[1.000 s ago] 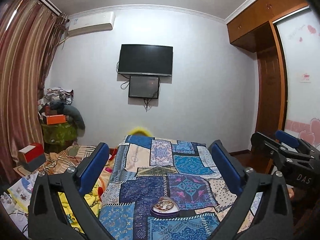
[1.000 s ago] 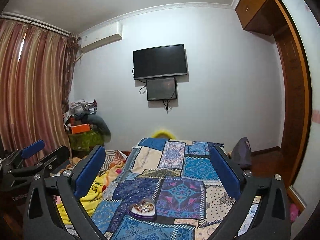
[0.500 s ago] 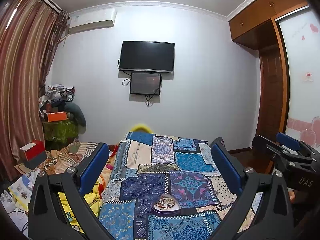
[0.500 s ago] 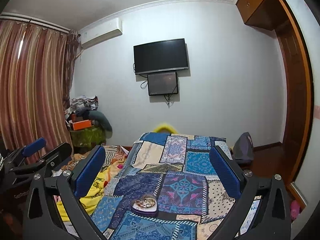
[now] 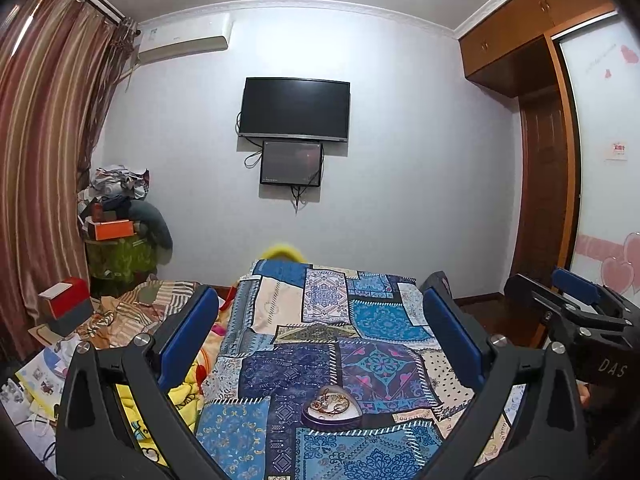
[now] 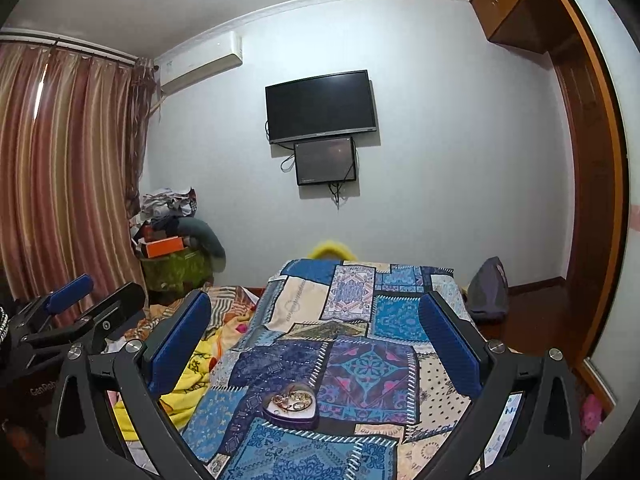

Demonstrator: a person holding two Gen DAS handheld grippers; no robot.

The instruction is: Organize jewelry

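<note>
One heart-shaped tin (image 5: 331,408) of tangled jewelry (image 5: 330,402) sits on the patchwork quilt (image 5: 372,320). Left gripper (image 5: 320,334) and right gripper (image 6: 316,340) hover level above it, jaws spread wide, empty.

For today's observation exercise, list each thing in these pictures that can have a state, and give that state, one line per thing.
Left tongs: open, holding nothing.
Right tongs: open, holding nothing.
Heart-shaped box: lid off, jewelry heaped inside, resting on the quilt.
Television: screen dark.
Smaller screen: dark, mounted under the television.
Curtains: drawn shut.
Patchwork quilt: spread flat over the bed.
</note>
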